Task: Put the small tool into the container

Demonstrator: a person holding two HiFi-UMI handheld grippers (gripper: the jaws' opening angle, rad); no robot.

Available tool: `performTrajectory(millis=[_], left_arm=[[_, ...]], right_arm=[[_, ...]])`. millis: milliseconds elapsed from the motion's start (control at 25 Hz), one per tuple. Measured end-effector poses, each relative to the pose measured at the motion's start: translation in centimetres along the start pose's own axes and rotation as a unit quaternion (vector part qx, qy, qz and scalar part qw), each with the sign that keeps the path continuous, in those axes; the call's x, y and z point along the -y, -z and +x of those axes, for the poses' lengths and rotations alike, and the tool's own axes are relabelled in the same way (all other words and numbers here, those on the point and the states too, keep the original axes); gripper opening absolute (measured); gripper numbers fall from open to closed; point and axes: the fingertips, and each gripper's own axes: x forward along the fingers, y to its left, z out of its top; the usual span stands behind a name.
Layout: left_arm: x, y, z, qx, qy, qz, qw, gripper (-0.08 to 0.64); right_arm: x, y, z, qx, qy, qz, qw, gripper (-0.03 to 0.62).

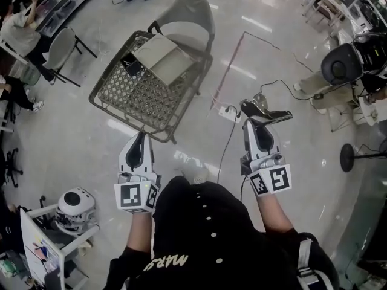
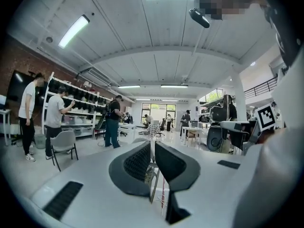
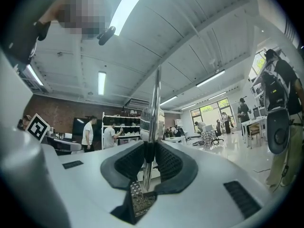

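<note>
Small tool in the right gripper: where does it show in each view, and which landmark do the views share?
Head view: small tool, right of centre, clamped in the right gripper.
Left gripper view: not identifiable.
Right gripper view: centre, edge-on and upright between the jaws.
Landmark: shelf rack, in both gripper views.

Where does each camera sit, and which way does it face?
Head view: on the person's head, facing steeply down at the mesh chair; torso, left hand-held gripper and right hand-held gripper show.
Left gripper view: on the left one, level across the room; its empty jaws show.
Right gripper view: on the right one, likewise; jaws clamp the small tool.
Shared: both gripper views show shelving.
</note>
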Motion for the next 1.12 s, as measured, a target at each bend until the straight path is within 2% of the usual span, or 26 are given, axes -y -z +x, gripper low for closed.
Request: performTrajectory(millis=[200, 440, 1120], left_arm=[[-0.9, 1.1, 1.5, -0.011, -0.009, -0.005, 0.9999, 0.048], [-1.6, 1.2, 5.6, -0.010, 0.000, -0.007, 0.9999, 0.048], [-3.3, -3.6, 22.7, 0.021, 0.052, 0.004, 0.9984, 0.048]], right_arm=[[0.9, 1.1, 1.7, -0.011, -0.005, 0.004, 1.000, 0.086], [2.8, 2.1, 4.6, -0.012, 0.001, 0.006, 1.000, 0.086], [10.7, -0.2, 16.0, 0.016, 0.040, -0.014, 0.999, 0.086]])
